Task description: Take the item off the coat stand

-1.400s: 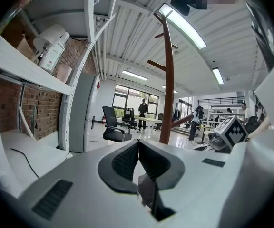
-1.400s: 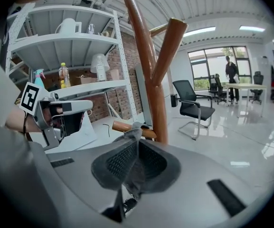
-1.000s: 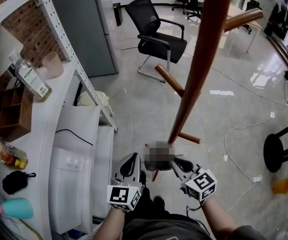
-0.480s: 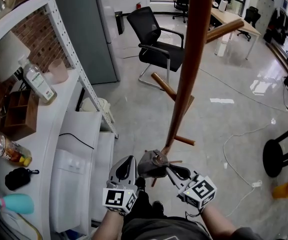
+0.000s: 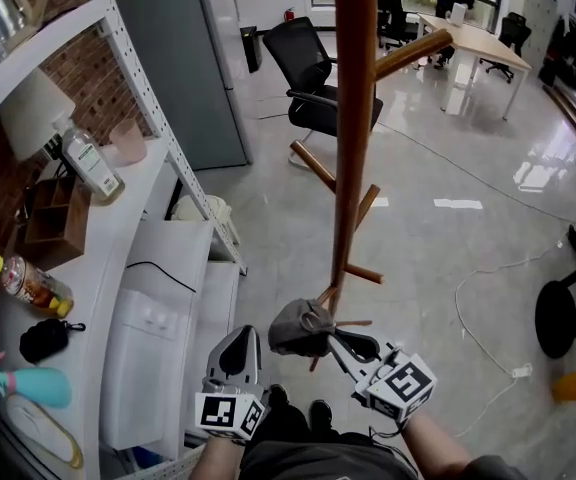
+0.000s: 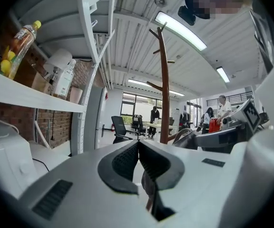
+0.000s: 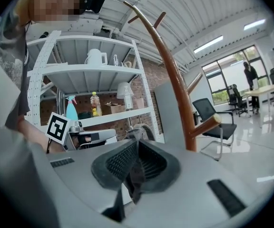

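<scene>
The brown wooden coat stand rises in front of me, with bare pegs jutting from its pole. A grey fabric item hangs low beside the pole, just clear of it. My right gripper is shut on its edge. In the right gripper view, dark fabric is pinched between the closed pads of that gripper, with the stand behind. My left gripper sits lower left of the item, shut and holding nothing. In the left gripper view the left gripper points toward the stand.
A white shelf rack runs along the left, holding bottles, a lamp and a teal spray bottle. A black office chair stands behind the coat stand. A cable and a black stool are on the floor at right.
The right gripper and the grey item have shifted slightly left and down from the pole's foot. The left gripper has dropped back toward my body. My view has swung so the pole stands more upright.
</scene>
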{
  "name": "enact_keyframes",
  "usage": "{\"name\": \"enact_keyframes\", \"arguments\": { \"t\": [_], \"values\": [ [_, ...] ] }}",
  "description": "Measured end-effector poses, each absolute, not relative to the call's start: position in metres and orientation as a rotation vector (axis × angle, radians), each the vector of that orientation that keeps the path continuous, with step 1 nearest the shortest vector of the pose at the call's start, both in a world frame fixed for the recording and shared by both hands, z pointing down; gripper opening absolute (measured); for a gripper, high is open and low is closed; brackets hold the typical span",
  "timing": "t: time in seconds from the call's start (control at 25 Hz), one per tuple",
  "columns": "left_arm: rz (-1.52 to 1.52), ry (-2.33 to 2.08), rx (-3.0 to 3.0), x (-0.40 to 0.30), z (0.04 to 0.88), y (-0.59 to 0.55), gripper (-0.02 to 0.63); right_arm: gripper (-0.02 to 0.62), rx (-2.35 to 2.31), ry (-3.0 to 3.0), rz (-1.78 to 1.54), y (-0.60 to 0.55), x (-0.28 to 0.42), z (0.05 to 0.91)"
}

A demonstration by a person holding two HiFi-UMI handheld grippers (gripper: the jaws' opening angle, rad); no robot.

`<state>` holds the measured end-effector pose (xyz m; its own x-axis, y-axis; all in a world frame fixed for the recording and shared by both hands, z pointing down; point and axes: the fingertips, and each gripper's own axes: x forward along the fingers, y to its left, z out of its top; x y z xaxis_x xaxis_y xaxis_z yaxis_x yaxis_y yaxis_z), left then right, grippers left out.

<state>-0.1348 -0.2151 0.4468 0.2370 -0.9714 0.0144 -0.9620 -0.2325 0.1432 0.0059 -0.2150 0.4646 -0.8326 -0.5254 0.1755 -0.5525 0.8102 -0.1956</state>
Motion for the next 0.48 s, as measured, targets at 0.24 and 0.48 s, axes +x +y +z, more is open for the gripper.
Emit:
{"name": "enact_keyframes", "arguments": {
  "t": [0.24,0.48],
  "values": [
    [-0.084,-1.861,2.385,-0.1324,0.448,-0.2157,0.008,0.021,0.865,-2.895,0.395,-0.2161,0.0084,0.4645],
    [-0.115,-1.836,2.385,-0.1344,0.4488,-0.213,0.008,0.021,0.896,-2.879,0.376,-0.2104,0.0043,0.4629]
  ]
}}
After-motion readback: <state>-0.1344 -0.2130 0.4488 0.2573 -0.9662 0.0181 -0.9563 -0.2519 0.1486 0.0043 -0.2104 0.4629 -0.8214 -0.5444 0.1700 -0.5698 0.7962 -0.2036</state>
